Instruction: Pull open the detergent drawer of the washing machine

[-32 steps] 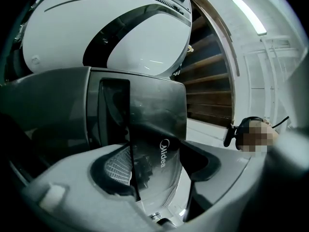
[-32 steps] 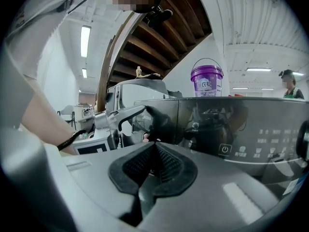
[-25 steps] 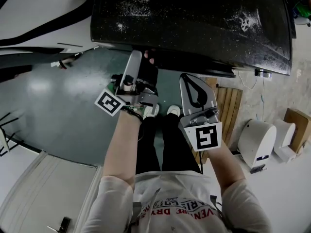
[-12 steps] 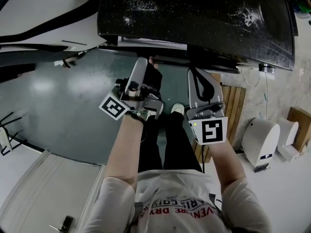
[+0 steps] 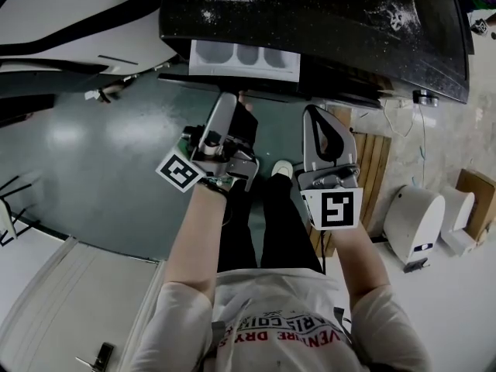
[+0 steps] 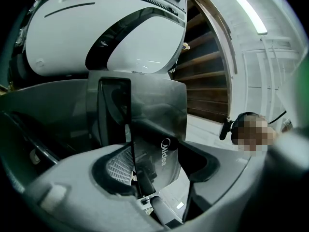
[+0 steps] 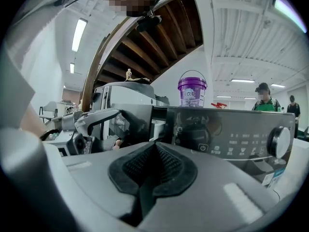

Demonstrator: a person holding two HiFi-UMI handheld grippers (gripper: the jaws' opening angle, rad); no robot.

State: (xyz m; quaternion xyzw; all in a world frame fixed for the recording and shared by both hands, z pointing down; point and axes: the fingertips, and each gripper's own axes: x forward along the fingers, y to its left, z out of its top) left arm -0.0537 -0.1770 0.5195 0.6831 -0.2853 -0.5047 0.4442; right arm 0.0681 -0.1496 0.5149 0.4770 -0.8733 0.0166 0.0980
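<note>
Head view: the washing machine (image 5: 349, 29) lies ahead of you, and its detergent drawer (image 5: 244, 59) stands partly out from the front at the upper left, its pale compartments exposed. Your left gripper (image 5: 231, 103) reaches up to the drawer's front. In the left gripper view the drawer panel (image 6: 154, 110), with its logo, sits between the jaws, which are clamped on its edge. Your right gripper (image 5: 322, 126) hangs just beside the left, apart from the machine. Its jaws are pressed together on nothing, facing the control panel (image 7: 227, 129) and dial (image 7: 279, 142).
</note>
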